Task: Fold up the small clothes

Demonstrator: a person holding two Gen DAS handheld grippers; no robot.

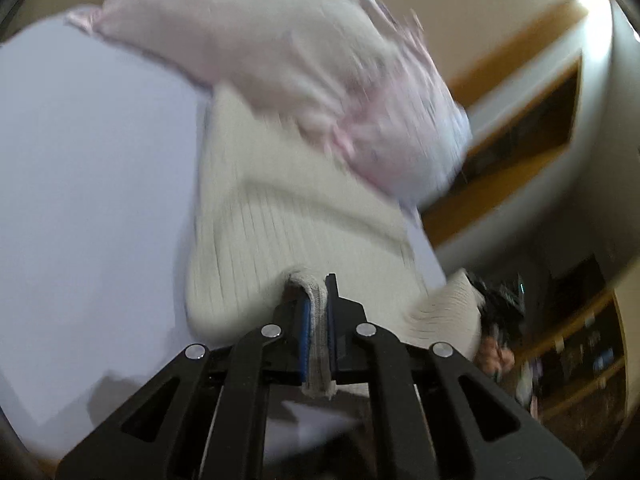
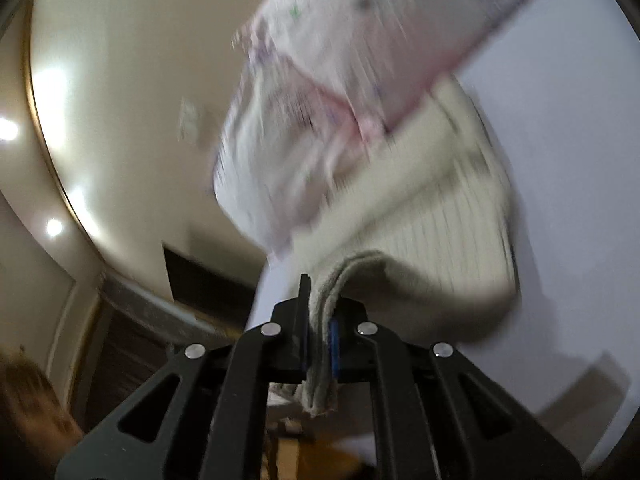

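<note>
The left gripper (image 1: 318, 312) is clamped on an edge of the knit (image 1: 288, 220), a cream ribbed garment; the fabric passes between the blue pads (image 1: 306, 332) and hangs out behind them. The right gripper (image 2: 320, 316) is likewise clamped on several stacked layers of the knit (image 2: 452, 232). Ahead of both grippers the knit extends onto the table (image 1: 88, 160), a pale surface. A pink garment (image 1: 280, 60) lies over the far part of the knit, just beyond the left gripper's reach; in the right view the pink garment (image 2: 344, 80) sits ahead and slightly left. Both views are motion-blurred, so the exact overlap cannot be determined. Step in hand, as judged: a two-handed carry of the near edge, probably to fold it forward or to pull the knit free. The next move calls for level, matched travel of both grippers, since the pink garment may drag along or slide off
</note>
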